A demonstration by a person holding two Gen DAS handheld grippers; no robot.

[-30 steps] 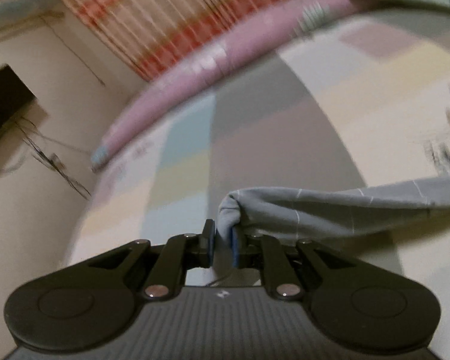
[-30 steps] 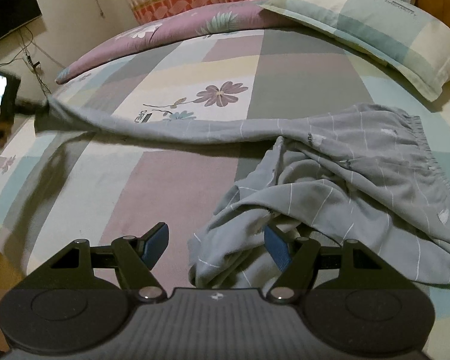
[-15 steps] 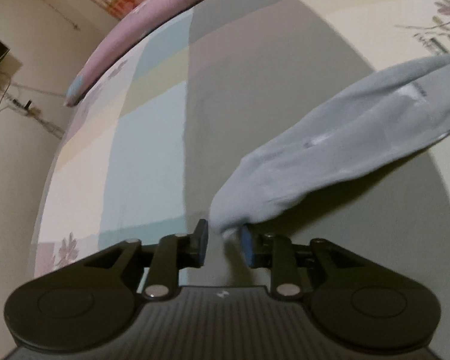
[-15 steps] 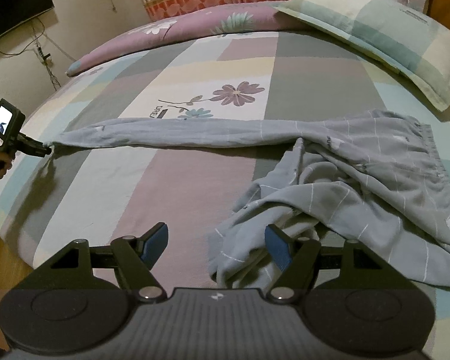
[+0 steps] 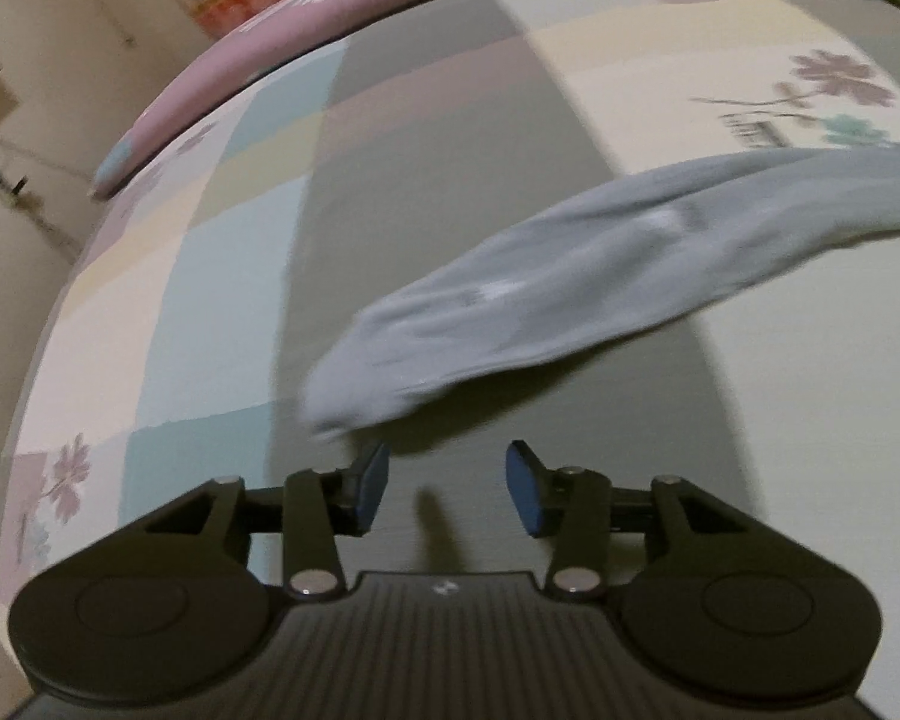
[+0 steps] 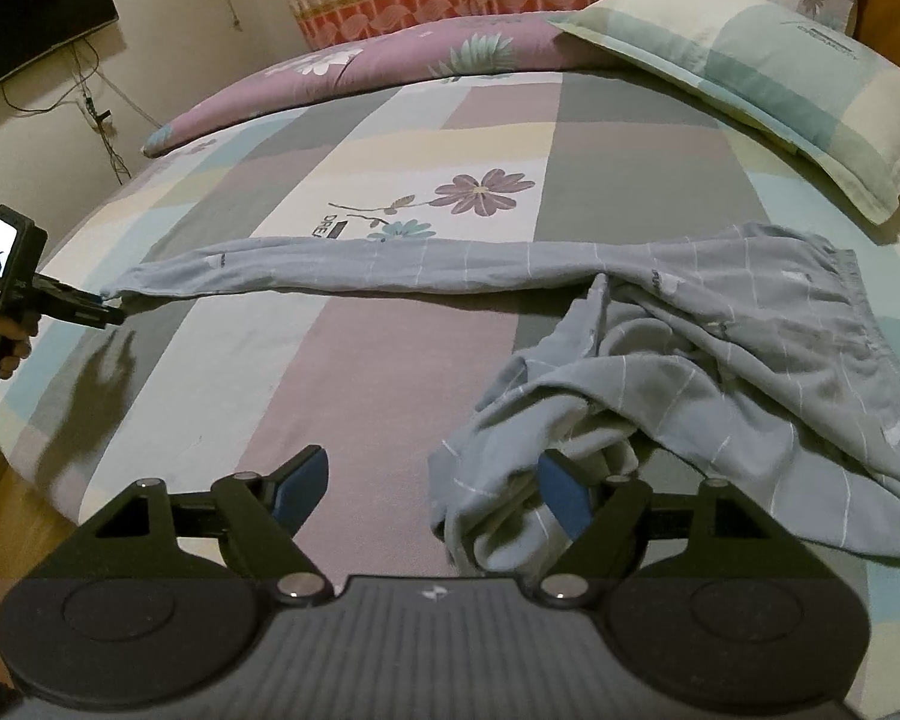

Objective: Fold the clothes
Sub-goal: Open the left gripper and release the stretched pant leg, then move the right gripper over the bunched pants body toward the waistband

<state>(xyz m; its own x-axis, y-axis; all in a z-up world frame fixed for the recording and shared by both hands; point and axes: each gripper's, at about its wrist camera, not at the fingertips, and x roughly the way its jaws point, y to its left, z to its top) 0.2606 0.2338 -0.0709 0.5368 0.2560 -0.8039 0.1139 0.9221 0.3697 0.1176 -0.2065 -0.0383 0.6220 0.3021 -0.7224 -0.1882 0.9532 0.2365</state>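
Patchwork bedsheet in soft pastel blocks, printed "DRE…" beside a flower, carries your thin grey striped trousers: one leg stretched left, the rest rumpled near right. Your left hand-held gripper has just been opening, empty, by the cuff; your right hand-held gripper gapes wide around loose folds.

A patchwork-sheeted bed carries grey trousers, a pillow and a purple quilt.
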